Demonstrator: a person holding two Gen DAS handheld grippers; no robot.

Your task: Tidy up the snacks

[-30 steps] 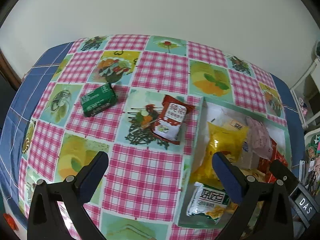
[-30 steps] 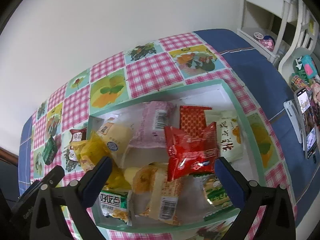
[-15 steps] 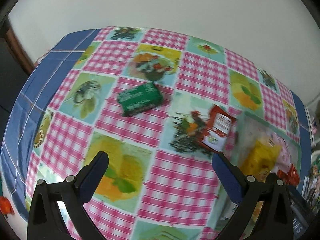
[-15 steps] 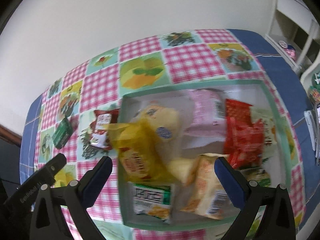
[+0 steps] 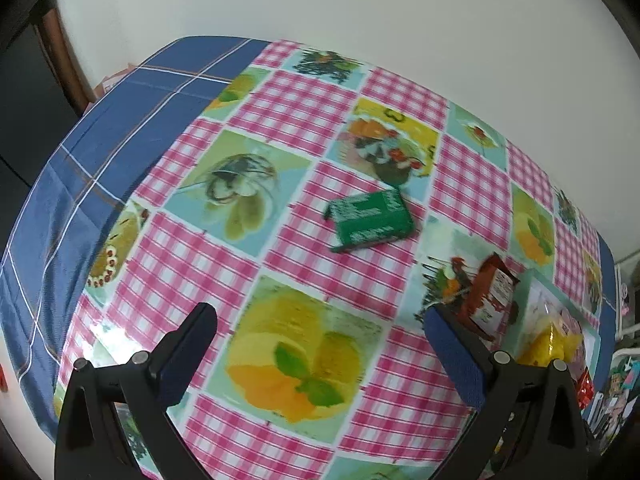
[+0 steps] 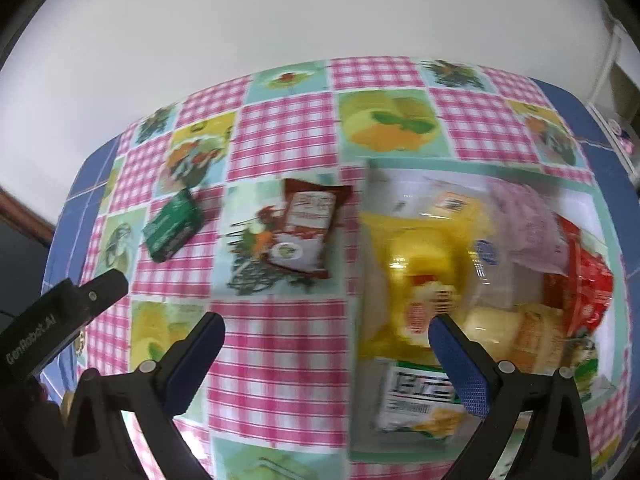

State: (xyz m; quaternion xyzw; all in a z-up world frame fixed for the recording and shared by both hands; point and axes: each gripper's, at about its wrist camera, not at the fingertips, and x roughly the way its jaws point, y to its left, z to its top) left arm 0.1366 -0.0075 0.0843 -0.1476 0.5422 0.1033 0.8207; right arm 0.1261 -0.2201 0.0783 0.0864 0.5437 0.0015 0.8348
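A plain white wall backs a tabletop (image 5: 328, 272) covered in a pink-gingham oilcloth with fruit and flower panels, blue checked cloth showing at its edges. On the right part of the tabletop sits a shallow mint-rimmed tray (image 6: 472, 166), already heaped with packets; the right wrist view is motion-blurred, so I cannot count them exactly, though a yellow bag (image 6: 416, 272), a pink wrapper (image 6: 528, 232), a red wrapper (image 6: 584, 280) and a green-and-white packet (image 6: 416, 400) can be told apart.

Two snacks lie outside the tray. One is a green packet (image 5: 370, 215), flat on the cloth, its long axis running roughly across the left wrist view with a slight tilt. The other is a red-and-white sachet (image 6: 306, 227), lying just beside the tray's left wall, its long axis pointing roughly away from the camera.

There are two tools, both empty. The left tool (image 5: 320, 356) hovers with its fingers wide apart; the green packet lies ahead of it, a little right of the midline, well apart from the fingertips. The right tool (image 6: 328, 360), fingers likewise spread, hangs over the cloth at the tray's left wall, with the sachet ahead and slightly left of its midline.

The left tool looks the better placed for the green packet, which sits farther from the tray; the right tool is nearer the sachet. To take the green packet, the left tool would likely reach forward and close across the packet's short side.
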